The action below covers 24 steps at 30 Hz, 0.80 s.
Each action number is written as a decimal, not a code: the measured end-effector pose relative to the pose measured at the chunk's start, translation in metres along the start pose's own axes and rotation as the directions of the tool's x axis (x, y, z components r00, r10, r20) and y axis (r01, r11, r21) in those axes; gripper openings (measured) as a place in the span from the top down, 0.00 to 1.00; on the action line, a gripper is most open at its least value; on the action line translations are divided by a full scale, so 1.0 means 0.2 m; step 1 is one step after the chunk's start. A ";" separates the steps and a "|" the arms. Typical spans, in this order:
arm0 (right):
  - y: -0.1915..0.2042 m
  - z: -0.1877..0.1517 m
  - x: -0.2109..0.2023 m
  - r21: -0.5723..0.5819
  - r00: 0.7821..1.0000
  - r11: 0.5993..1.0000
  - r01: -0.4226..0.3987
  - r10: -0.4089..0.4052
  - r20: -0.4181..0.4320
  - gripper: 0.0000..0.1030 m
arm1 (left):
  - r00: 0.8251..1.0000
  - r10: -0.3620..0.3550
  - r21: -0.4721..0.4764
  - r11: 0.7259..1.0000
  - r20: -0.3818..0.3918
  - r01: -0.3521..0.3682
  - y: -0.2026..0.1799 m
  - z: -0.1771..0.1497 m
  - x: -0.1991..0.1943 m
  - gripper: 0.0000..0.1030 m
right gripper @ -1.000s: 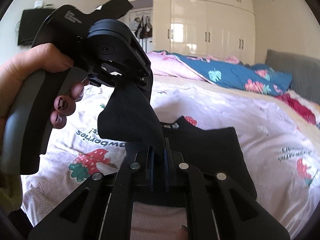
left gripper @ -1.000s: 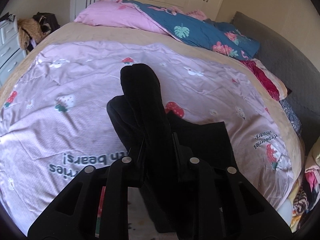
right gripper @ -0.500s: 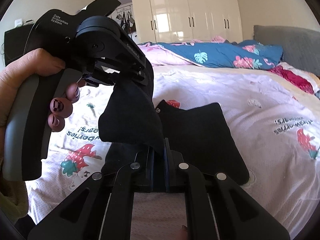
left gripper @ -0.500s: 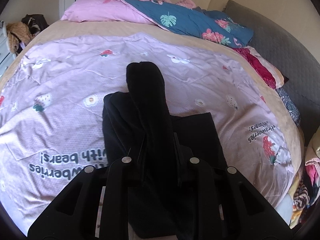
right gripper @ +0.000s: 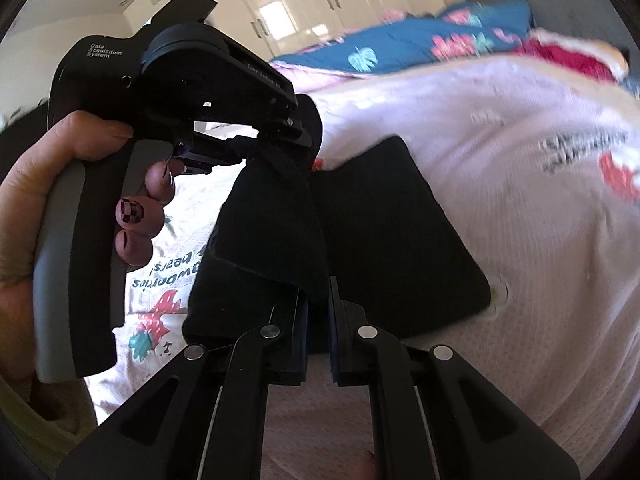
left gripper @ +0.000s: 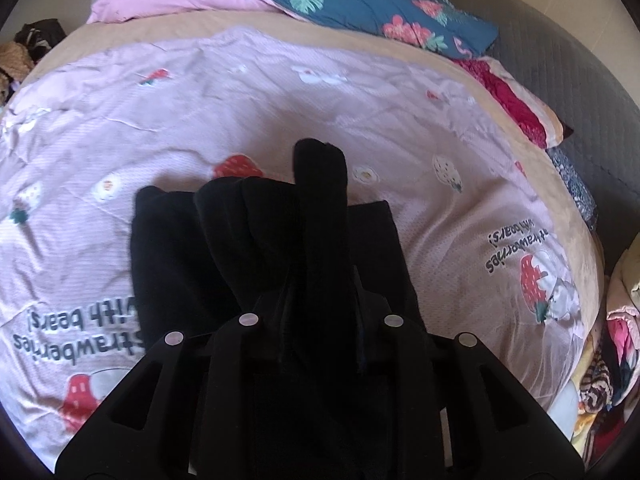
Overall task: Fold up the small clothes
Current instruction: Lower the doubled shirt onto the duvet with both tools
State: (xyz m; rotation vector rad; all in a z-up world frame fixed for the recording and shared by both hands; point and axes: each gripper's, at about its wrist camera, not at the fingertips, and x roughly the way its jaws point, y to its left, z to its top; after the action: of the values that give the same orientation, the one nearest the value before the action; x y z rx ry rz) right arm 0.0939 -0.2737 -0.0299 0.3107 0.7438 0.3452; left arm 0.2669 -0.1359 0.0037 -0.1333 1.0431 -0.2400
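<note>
Between both grippers, garment runs 12 to 6; left gripper opening around its fold, right gripper pinching its edge.

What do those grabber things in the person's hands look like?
Both are black plastic. The left gripper has a grey-backed pistol handle, a round hub and small white lettering. The right gripper has slotted arms with silver rivets and blue-padded fingers. The hand wears checkered nail polish.

A bed bears a pink strawberry quilt, black garment upon it.
</note>
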 end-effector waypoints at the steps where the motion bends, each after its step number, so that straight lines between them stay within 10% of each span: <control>1: -0.02 0.00 0.00 0.016 1.000 1.000 -0.007 0.007 -0.008 0.93 | 1.000 -0.003 0.001 1.000 -0.009 0.003 -0.02 0.00 0.02 0.82; 6: -0.15 0.00 0.02 0.145 0.997 0.988 -0.056 0.065 -0.053 0.91 | 0.998 -0.038 -0.006 0.999 -0.057 0.038 -0.08 0.03 0.14 0.76; 11: -0.29 -0.01 0.06 0.272 0.988 0.960 -0.070 0.104 -0.112 0.88 | 0.991 -0.110 -0.015 0.994 -0.079 0.109 -0.11 0.03 0.22 0.50; 17: -0.33 0.01 0.05 0.319 0.974 0.940 -0.123 0.176 -0.141 0.72 | 0.974 -0.225 -0.091 0.970 0.032 0.227 0.05 0.04 0.06 0.41; 21: -0.34 0.13 -0.05 0.290 0.975 0.942 -0.168 0.202 -0.092 0.38 | 0.991 -0.047 -0.098 0.993 0.128 0.060 0.28 -0.02 -0.12 0.39; 24: -0.36 0.31 -0.08 0.273 0.978 0.946 -0.175 0.198 -0.062 0.35 | 0.988 0.060 -0.089 0.995 0.141 -0.048 0.41 -0.12 -0.14 0.39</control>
State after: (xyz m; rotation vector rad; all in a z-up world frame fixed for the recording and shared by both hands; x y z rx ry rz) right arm 0.1401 -0.3535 -0.0059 0.6265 0.8521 0.4411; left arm 0.2431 -0.0484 -0.0031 -0.1963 0.9122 -0.1349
